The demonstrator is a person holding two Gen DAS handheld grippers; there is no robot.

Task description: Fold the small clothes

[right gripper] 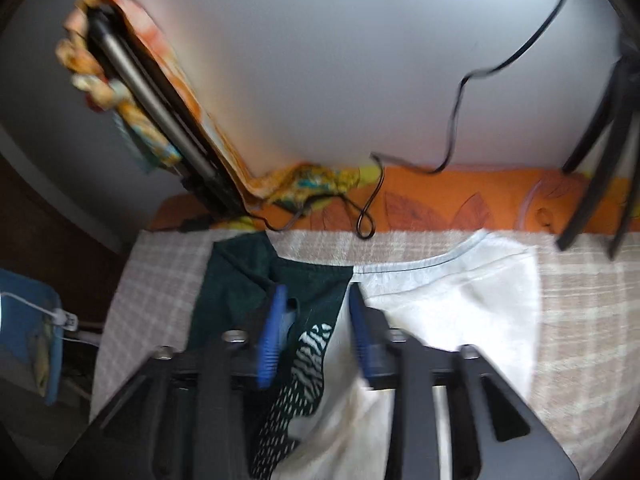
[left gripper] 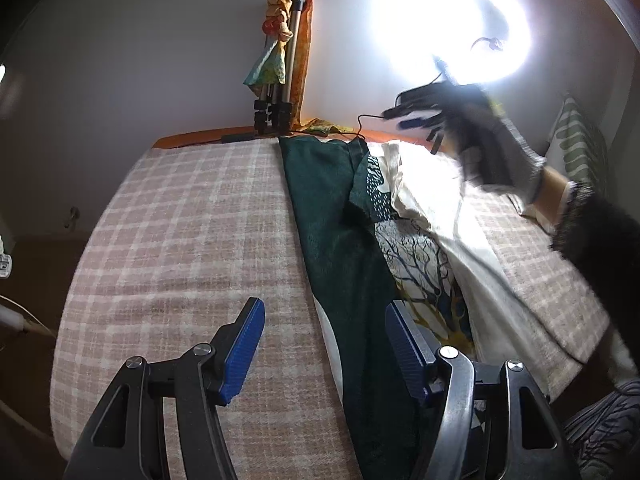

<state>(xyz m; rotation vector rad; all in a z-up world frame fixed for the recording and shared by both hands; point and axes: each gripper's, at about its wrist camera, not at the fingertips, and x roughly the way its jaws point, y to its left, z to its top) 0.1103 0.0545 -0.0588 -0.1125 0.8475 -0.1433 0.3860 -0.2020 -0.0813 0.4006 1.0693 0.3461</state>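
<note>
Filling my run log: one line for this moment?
left tool: open, empty | right tool: open over shirt | shirt: on checked blanket

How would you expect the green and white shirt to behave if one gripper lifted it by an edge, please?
The shirt already lies creased and folded over itself, so it would probably droop limply. It looks thin, so likely light. On the checked blanket it might drag rather than slide.

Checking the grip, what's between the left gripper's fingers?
The green cloth's edge over the checked blanket, seen in the left wrist view; the fingers hold nothing.
</note>
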